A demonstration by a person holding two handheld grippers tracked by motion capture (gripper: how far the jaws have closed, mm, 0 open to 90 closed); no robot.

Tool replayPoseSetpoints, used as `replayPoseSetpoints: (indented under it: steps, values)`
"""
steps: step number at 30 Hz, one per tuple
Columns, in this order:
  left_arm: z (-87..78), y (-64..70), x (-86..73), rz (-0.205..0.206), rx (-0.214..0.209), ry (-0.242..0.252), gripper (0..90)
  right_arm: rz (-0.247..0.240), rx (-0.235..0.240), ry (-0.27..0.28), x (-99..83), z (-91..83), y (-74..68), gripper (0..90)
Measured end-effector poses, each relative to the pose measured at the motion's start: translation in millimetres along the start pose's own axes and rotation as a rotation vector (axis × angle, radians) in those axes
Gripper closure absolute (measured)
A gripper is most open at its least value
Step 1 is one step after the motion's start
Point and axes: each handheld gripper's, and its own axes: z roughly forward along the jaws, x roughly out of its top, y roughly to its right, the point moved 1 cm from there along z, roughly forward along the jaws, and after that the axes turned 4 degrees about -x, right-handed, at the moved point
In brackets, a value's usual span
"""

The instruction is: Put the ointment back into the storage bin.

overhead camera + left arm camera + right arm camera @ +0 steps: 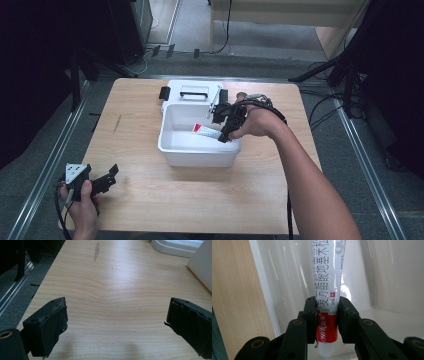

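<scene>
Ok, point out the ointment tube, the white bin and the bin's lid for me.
ointment tube (327, 290): right gripper view, on its printed white body.
white bin (197, 155): high view, on its front wall.
lid (192, 85): high view, on its top near the handle.

Even overhead light brightens the tabletop (150, 165) while the surroundings fall dark. Soft sheen crosses the wood; glare streaks the white tub (387, 277) and tube (329, 277). Near fingers (47, 325) blur slightly.

Overhead forward-down on table (150, 200), two low close views, shared bin (200, 150)
</scene>
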Motion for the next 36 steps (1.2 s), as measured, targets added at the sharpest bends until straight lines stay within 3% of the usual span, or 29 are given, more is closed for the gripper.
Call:
replayPoseSetpoints:
  steps: [15, 24, 36]
  values:
    - [0.2, 0.2, 0.0, 0.002, 0.0, 0.0, 3.8, -0.008, 0.038, -0.042, -2.1, 23.5, -4.3, 72.0]
    - [0.5, 0.4, 0.0, -0.003, -0.003, 0.005, 3.8, 0.01, 0.048, -0.102, 1.3, 32.7, -7.3, 71.9]
    - [0.5, 0.5, 0.0, 0.0, 0.0, 0.002, 3.9, -0.006, 0.086, -0.142, 3.9, 41.3, -6.8, 71.7]
